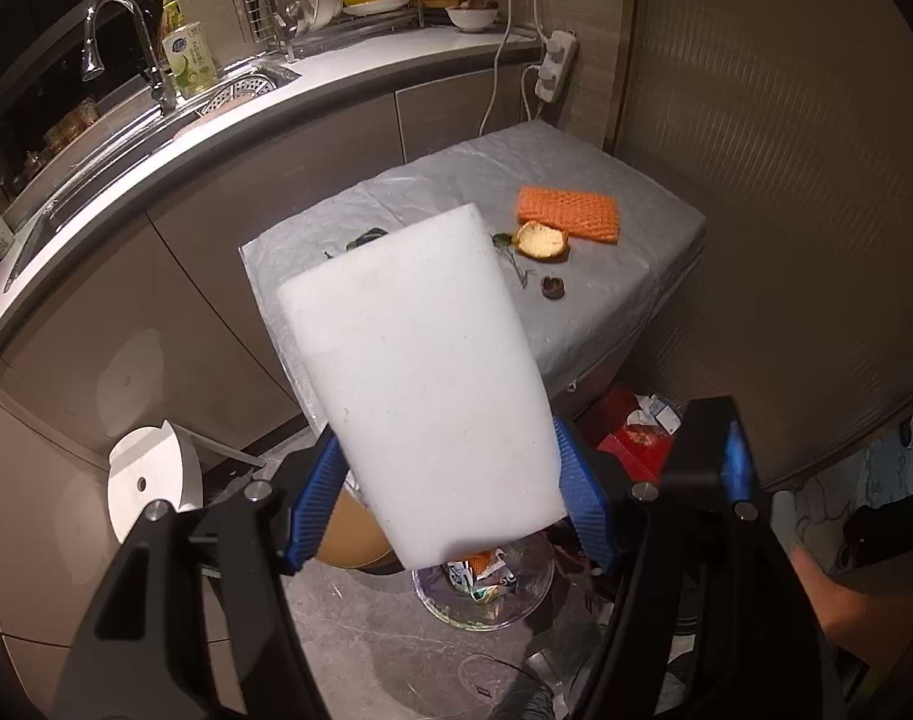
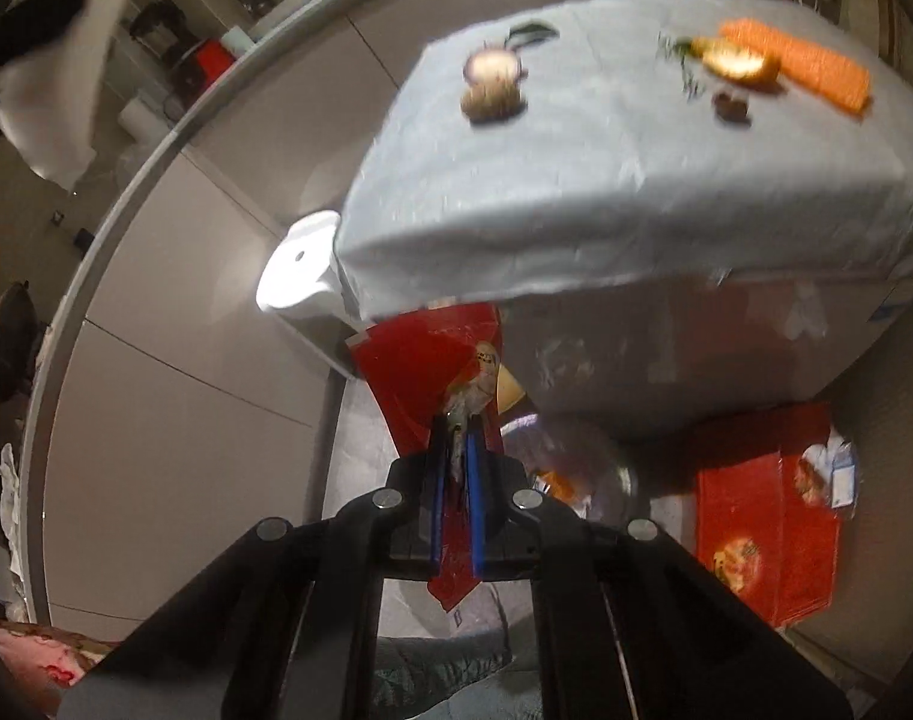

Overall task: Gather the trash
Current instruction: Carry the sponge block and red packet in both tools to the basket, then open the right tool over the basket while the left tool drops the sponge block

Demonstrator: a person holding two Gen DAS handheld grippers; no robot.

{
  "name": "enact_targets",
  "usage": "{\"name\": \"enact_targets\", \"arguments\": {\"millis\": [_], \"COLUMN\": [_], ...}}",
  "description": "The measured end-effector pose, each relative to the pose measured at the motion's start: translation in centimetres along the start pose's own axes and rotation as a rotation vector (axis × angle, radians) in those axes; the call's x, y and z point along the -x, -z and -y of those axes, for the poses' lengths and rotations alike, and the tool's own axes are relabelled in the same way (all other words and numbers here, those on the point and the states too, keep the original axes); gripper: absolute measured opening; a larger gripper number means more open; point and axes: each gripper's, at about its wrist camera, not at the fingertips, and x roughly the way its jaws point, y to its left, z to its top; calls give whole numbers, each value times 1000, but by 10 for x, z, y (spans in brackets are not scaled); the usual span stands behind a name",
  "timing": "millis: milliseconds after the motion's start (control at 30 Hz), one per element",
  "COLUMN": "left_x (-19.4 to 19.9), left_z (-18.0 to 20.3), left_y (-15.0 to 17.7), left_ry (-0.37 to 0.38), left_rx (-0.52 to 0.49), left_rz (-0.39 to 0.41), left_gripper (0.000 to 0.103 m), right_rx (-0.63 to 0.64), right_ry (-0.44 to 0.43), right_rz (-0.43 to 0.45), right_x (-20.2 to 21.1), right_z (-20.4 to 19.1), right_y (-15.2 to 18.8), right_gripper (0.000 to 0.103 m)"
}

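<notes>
The left gripper was clamped on a white foam block, its blue pads pressing the block's lower sides, and the block stood tilted above the near edge of the table. The right gripper had its jaws nearly together, pinching a crumpled scrap of wrapper (too blurred to name more closely), low in front of the table and over a red sheet.

On the table's grey cover lay the rest of the trash: an orange net at the far right, a peel touching the net's near edge, a green stem just left of the peel, and a dark bit nearer the front. In the right wrist view a purple-rimmed husk and a brownish lump sat together on the table's left side, a leaf just behind them.

Below the table's front edge stood a clear bin with wrappers inside, and a red box lay on the floor to the table's right.
</notes>
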Motion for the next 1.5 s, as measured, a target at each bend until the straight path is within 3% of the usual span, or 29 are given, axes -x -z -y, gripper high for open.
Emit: {"name": "enact_targets", "arguments": {"millis": [367, 500, 567, 633, 667, 800, 933, 1033, 1167, 1367, 1500], "left_x": [-78, -96, -102, -107, -109, -119, -145, -183, -259, -378, -399], "left_z": [-12, -16, -17, -14, -13, -8, 2, 18, 36, 58, 62], "left_y": [65, 89, 100, 109, 113, 125, 147, 170, 206, 262, 273], "left_ry": [-40, -69, -69, -73, -72, -32, 34, 43, 66, 52, 14], "left_rx": [16, 7, 6, -7, -19, -25, -32, -81, -88, -107, -122], "left_rz": [-61, -90, -111, -131, -142, -192, -263, -309, -396, -598, -648], "left_gripper": [64, 64, 64, 64, 64, 64, 64, 64, 65, 71, 71], "right_rx": [40, 24, 42, 42, 32, -3, -48, -68, -80, -115, -179], "right_ry": [81, 86, 101, 109, 100, 120, 177, 228, 294, 365, 346], "right_rz": [-256, -311, -328, -345, -344, -288, -191, -82, 22, 96, 130], "right_x": [-233, -295, -313, -320, -318, -281, -206, -137, -72, -32, -17], "right_z": [56, 76, 80, 83, 84, 88, 100, 109, 121, 143, 159], "right_y": [78, 104, 114, 118, 118, 106, 94, 89, 96, 117, 122], "right_gripper": [7, 7, 16, 35, 36, 65, 72, 78, 79, 81, 81]}}
